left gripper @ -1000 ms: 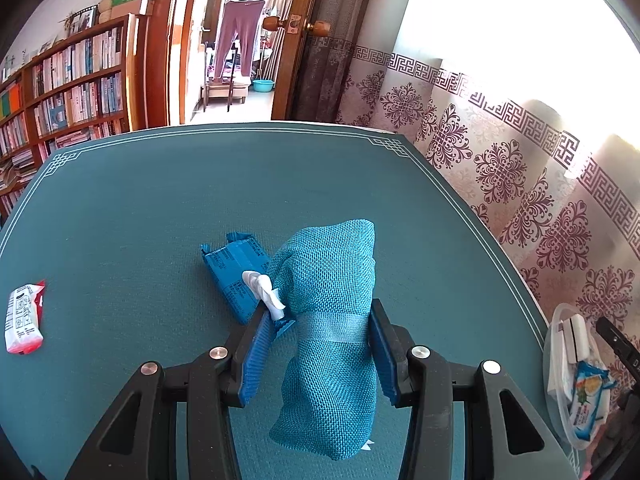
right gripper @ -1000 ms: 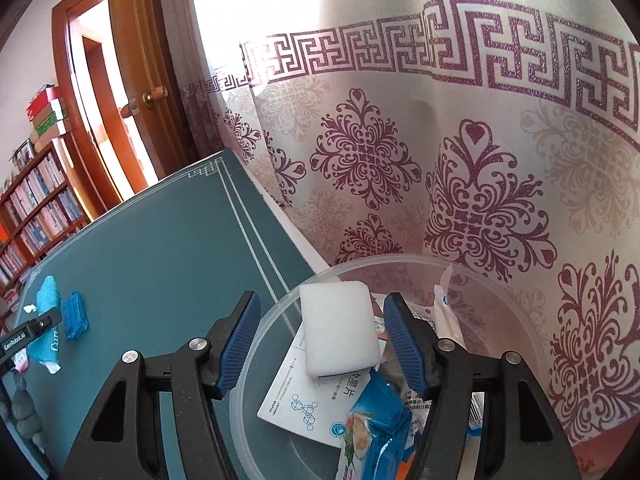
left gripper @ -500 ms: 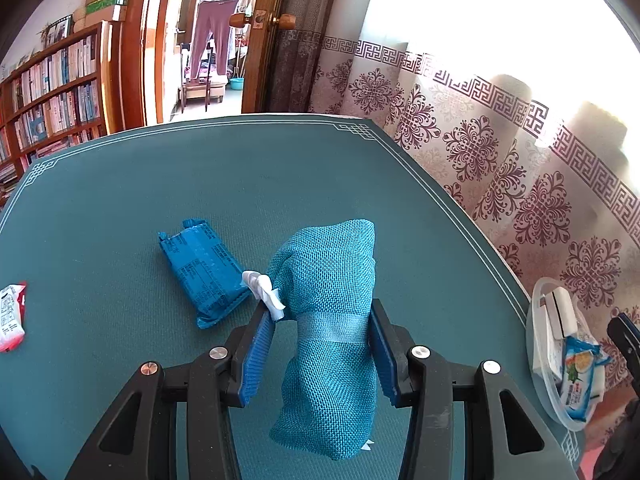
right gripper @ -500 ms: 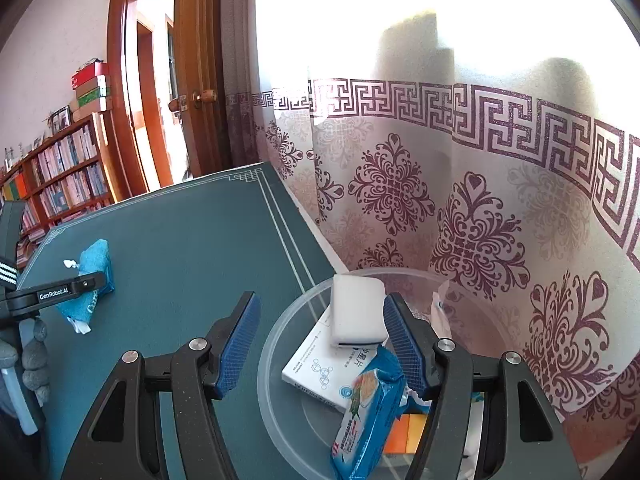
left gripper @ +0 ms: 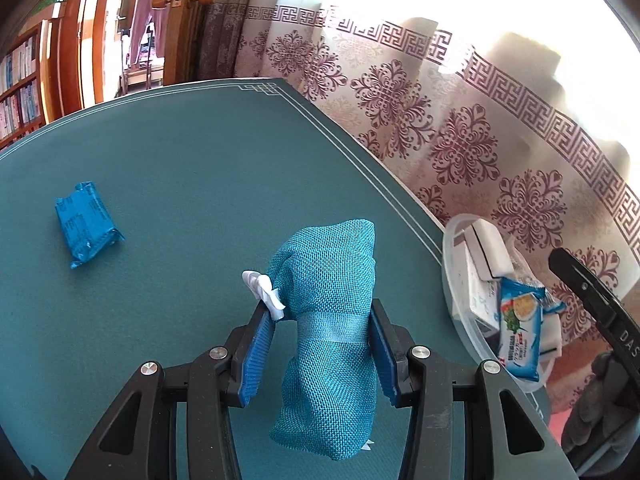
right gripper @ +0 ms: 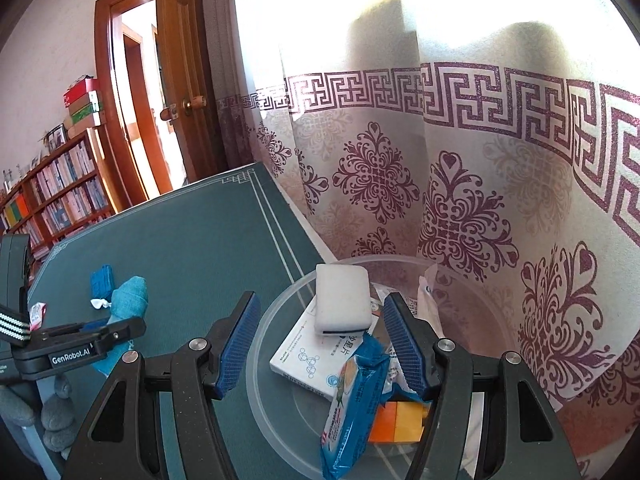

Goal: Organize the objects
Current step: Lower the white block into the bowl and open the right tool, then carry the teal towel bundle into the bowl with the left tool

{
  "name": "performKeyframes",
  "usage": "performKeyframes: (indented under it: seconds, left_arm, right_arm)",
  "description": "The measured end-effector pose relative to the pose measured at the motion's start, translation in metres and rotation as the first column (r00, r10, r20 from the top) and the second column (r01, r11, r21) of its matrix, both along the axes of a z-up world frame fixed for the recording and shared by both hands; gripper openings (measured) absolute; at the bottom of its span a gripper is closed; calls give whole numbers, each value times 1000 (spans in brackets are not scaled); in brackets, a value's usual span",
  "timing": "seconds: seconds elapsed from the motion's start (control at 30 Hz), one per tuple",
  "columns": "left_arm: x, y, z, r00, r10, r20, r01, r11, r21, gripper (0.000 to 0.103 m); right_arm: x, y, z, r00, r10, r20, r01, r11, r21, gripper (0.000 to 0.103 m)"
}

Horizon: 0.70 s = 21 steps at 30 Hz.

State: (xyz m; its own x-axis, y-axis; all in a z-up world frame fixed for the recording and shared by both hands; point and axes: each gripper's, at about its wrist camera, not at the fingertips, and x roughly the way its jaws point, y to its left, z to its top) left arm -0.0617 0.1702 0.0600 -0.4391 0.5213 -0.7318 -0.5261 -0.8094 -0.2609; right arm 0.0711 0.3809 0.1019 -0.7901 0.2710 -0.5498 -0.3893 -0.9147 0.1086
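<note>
My left gripper (left gripper: 320, 320) is shut on a teal woven pouch (left gripper: 332, 304) with a white tie at its neck, held above the green table (left gripper: 192, 184). The same pouch (right gripper: 128, 300) shows at the left in the right wrist view. A clear plastic tub (left gripper: 452, 248) sits at the table's right edge, right of the pouch. My right gripper (right gripper: 320, 312) hangs open over the tub (right gripper: 264, 344), with nothing pressed between its pads. Inside lie a white sponge (right gripper: 342, 298), a white box (right gripper: 316, 356), a blue snack pack (right gripper: 352, 404) and an orange block (right gripper: 396, 424).
A blue packet (left gripper: 86, 224) lies on the table to the left. A small red-and-white packet (right gripper: 37, 314) lies near the left gripper. A patterned curtain (right gripper: 460, 200) hangs close behind the tub. Bookshelves (right gripper: 56, 184) and an open door (right gripper: 180, 80) stand beyond the table.
The left gripper has carried the pouch rightward toward the tub; the blue packet now lies far to its left. The right gripper has drawn back a little over the tub.
</note>
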Motion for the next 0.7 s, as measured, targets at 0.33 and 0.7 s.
performKeyframes:
  seconds: [0.33, 0.7]
  left_arm:
    - [27, 40, 4, 995, -99, 33, 98, 994, 40, 49]
    - [29, 73, 4, 978, -162, 128, 148, 982, 115, 49]
  right_arm:
    - [-3, 11, 10, 999, 18, -28, -18, 1000, 7, 65]
    - [-3, 30, 16, 996, 30, -78, -32, 999, -25, 66]
